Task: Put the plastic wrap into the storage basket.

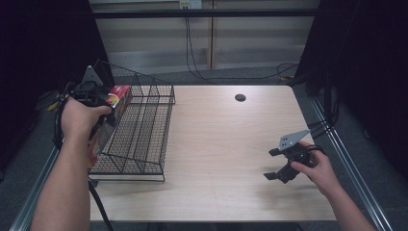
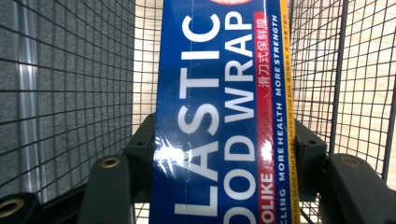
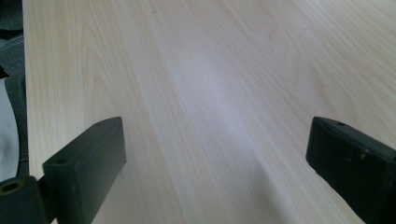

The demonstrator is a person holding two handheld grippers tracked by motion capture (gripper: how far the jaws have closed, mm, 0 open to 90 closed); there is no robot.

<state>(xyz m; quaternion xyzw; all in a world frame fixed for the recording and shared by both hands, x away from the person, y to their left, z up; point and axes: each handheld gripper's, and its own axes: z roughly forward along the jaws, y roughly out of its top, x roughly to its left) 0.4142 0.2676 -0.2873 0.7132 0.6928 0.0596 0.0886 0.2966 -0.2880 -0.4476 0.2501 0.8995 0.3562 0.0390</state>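
A long box of plastic food wrap (image 1: 117,97), blue with red and yellow strips, is clamped lengthwise in my left gripper (image 1: 107,119) at the left wall of a black wire basket (image 1: 144,137). In the left gripper view the box (image 2: 210,93) runs up between the two jaws of the left gripper (image 2: 224,156), with basket mesh (image 2: 70,70) on both sides and behind. My right gripper (image 1: 270,164) rests low over the right part of the wooden table (image 1: 221,144), jaws wide apart. In its own view the right gripper (image 3: 215,158) has bare wood between its fingers.
The basket stands on the table's left half, its tall side to the left. A small dark round hole (image 1: 240,97) sits near the table's far edge. Cables lie on the floor beyond the table. Metal rails run along both table sides.
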